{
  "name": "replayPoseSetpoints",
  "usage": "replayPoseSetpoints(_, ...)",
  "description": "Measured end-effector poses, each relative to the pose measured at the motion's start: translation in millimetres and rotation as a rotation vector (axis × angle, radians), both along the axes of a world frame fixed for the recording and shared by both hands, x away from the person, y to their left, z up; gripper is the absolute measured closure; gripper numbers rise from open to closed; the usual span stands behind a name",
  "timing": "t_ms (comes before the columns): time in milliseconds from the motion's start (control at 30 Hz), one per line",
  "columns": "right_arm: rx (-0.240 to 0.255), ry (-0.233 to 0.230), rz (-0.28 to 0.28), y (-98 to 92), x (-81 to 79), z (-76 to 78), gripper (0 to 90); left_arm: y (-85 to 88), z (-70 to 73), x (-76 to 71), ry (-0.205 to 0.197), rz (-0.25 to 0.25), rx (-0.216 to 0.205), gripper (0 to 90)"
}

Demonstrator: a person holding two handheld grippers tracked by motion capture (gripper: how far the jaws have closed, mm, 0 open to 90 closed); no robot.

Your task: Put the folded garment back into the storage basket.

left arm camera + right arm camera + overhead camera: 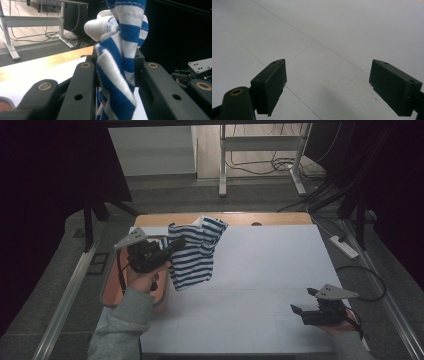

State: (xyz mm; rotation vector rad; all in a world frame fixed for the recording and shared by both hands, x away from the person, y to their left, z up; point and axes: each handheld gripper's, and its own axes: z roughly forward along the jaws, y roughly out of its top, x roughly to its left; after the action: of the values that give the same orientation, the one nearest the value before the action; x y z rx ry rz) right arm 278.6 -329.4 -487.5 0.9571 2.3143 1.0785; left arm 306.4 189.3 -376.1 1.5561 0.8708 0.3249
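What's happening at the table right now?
A person's left gripper is shut on a blue-and-white striped garment and holds it up, hanging above the white table. The right gripper sits low at the table's near right side, jaws open over the bare surface.

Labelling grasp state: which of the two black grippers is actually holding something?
The left gripper, shut on the blue-and-white striped cloth garment and lifting it off the white table. The right gripper rests low, jaws apart, nothing between them.

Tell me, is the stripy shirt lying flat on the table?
No, the left gripper holds the striped shirt up so it hangs above the white table.
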Motion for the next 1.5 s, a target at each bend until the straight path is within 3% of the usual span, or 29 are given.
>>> replayPoseSetpoints(900,0.0,0.0,0.0,0.3,0.0,0.0,15.1,29.9,2.5,-9.0,-0.005,0.067,-0.011,73.4)
replayPoseSetpoints(1500,0.001,-0.002,0.002,0.4,0.1,0.3,15.1,50.4,6.5,-16.8,-0.004,0.113,0.005,73.4)
